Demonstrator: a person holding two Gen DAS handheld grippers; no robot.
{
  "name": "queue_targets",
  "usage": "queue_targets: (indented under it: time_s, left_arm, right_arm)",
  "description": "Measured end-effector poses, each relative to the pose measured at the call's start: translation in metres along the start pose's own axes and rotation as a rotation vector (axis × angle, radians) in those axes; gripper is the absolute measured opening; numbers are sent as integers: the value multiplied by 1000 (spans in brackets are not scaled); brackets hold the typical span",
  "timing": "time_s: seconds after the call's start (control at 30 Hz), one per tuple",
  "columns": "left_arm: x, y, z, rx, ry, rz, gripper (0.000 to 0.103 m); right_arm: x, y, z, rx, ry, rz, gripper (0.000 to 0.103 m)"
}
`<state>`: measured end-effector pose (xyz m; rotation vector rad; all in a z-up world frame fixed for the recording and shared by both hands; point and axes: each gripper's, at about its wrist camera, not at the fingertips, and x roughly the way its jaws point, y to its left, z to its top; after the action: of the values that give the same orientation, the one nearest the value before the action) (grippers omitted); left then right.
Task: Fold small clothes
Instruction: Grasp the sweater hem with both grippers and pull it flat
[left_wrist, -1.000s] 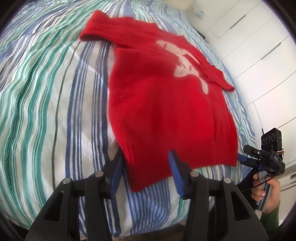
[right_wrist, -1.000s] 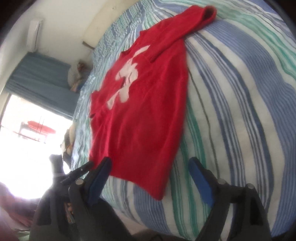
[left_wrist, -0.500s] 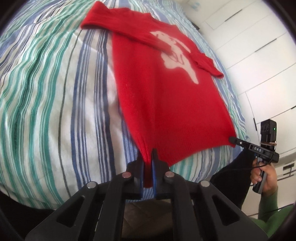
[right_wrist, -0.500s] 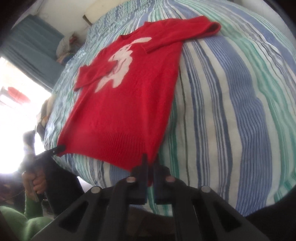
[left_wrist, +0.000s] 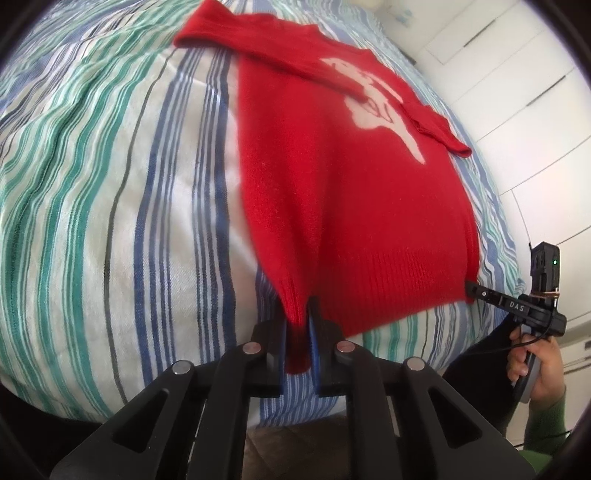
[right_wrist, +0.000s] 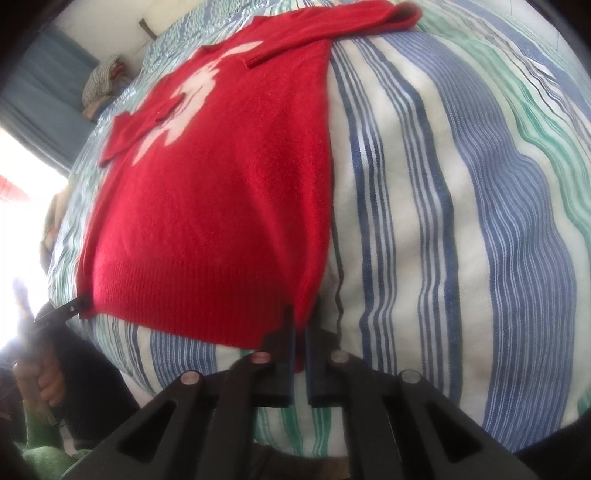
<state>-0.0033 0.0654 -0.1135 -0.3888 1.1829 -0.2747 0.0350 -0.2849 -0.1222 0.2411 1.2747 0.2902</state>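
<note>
A: While the red sweater (left_wrist: 343, 192) lies face up on the striped bedspread (left_wrist: 110, 206), where does each claw sit against its ribbed hem?

B: The left claw (left_wrist: 297, 343) is pinched tight on the hem corner on its own side, cloth bunched between the blue pads (left_wrist: 281, 354). The right claw (right_wrist: 300, 354) is closed just as tight on the opposite hem corner; from the left wrist view its tip meets the sweater's far edge (left_wrist: 476, 290).

A: And a second ago?

B: Both claws were spread wide then, jaws straddling the hem without gripping. Half a second ago they had already clamped. Since then the hem has been drawn toward the foot of the bed, and the corners now pull into taut ridges.

A: What about the rest of the sweater?

B: The white figure (left_wrist: 373, 99) on the chest faces up, well beyond the hem. One sleeve (left_wrist: 236, 40) lies stretched out past the shoulder; the other sleeve (left_wrist: 439, 129) lies folded over the chest beside the figure. White cupboard doors (left_wrist: 517, 85) stand past the sweater's right side, and a blue curtain (right_wrist: 48, 92) hangs beyond its left side.
</note>
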Motion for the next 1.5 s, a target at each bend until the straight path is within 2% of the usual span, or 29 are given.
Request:
queue_targets:
  time_s: [0.13, 0.33, 0.37, 0.4, 0.47, 0.53, 0.57, 0.6, 0.63, 0.7, 0.73, 0.77, 0.83, 1.0, 1.17, 1.5]
  left_arm:
    - [-9, 8, -1, -22, -7, 2, 13]
    - [-40, 26, -7, -82, -57, 86, 10]
    - [-44, 26, -8, -86, -68, 81, 13]
    - [-48, 26, -7, -88, -81, 70, 18]
    - [-51, 24, -5, -89, -107, 25, 54]
    - [-48, 18, -1, -90, -126, -27, 70]
    - [-42, 13, 2, -83, -119, -52, 70]
    - [-35, 8, 5, -74, -100, -66, 69]
    - [-27, 4, 8, -68, -78, -68, 65]
    - [-11, -5, 10, -45, -31, -50, 37]
    - [-4, -8, 10, -38, -13, -11, 11]
    - [-1, -9, 10, -41, -7, 16, 6]
    - [-2, -6, 9, -68, -14, 23, 5]
    - [-7, -6, 0, -25, -20, 87, 4]
    - [6, 3, -2, -50, -10, 80, 4]
    - [9, 0, -3, -14, -14, 95, 5]
  right_arm:
    - [3, 4, 1, 7, -6, 3, 3]
    - [2, 6, 0, 5, -16, -8, 4]
    - [2, 7, -1, 4, -19, -9, 4]
    - [2, 7, -1, 5, -20, -9, 4]
    - [2, 6, -1, 12, -22, -5, 4]
    - [3, 6, 0, 16, -23, 1, 4]
    - [3, 6, 0, 16, -22, 2, 4]
    - [2, 6, 0, 13, -23, 2, 4]
    - [2, 6, 0, 11, -23, 2, 4]
    - [0, 6, 0, 11, -24, 2, 4]
    - [0, 6, 0, 11, -26, 2, 4]
    - [-1, 6, -1, 10, -26, 2, 4]
    - [-2, 7, 0, 6, -24, 1, 4]
    - [-5, 8, 0, -1, -11, -6, 4]
    - [5, 5, 3, 14, 5, -8, 3]
    - [5, -3, -1, 51, -7, 22, 1]
